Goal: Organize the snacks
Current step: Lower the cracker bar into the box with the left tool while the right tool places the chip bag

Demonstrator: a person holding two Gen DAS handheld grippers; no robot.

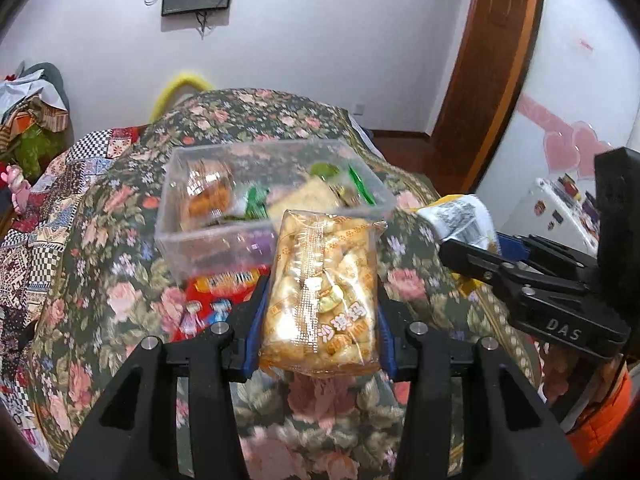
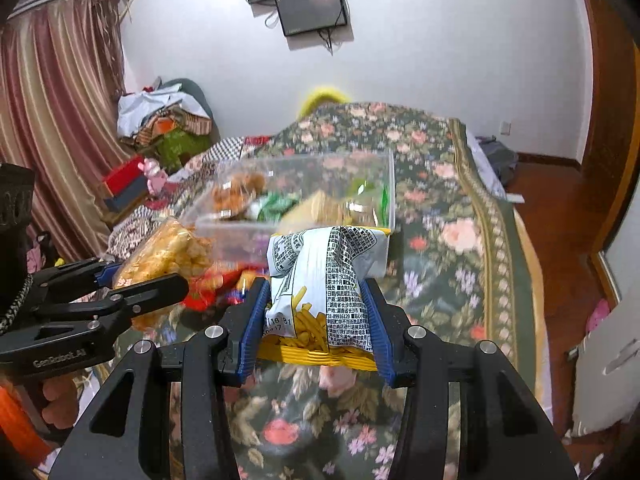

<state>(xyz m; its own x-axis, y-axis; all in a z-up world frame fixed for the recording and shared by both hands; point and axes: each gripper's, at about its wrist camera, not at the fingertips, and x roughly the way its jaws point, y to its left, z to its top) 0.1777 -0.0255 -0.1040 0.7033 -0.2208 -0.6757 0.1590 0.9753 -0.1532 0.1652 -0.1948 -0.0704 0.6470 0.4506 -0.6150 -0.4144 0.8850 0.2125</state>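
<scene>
My left gripper (image 1: 320,292) is shut on a clear pack of golden puffed snack (image 1: 324,280), held above the bed just in front of a clear plastic box (image 1: 200,236). The box holds several snack packs, orange, green and beige. My right gripper (image 2: 316,286) is shut on a white and yellow bag of stick snacks (image 2: 320,264), also raised near the box (image 2: 390,184). Each gripper shows in the other's view: the right gripper (image 1: 472,242) with its bag (image 1: 460,212), the left gripper (image 2: 148,276) with its pack (image 2: 168,252). Red snack packs (image 1: 216,296) lie on the bed before the box.
The box rests on a floral bedspread (image 1: 120,280) with a patchwork quilt (image 1: 48,184) to the left. A pile of clothes (image 2: 160,120) and a curtain (image 2: 52,100) stand far left. A dark screen (image 2: 312,8) hangs on the wall. Wooden floor (image 2: 552,216) lies right of the bed.
</scene>
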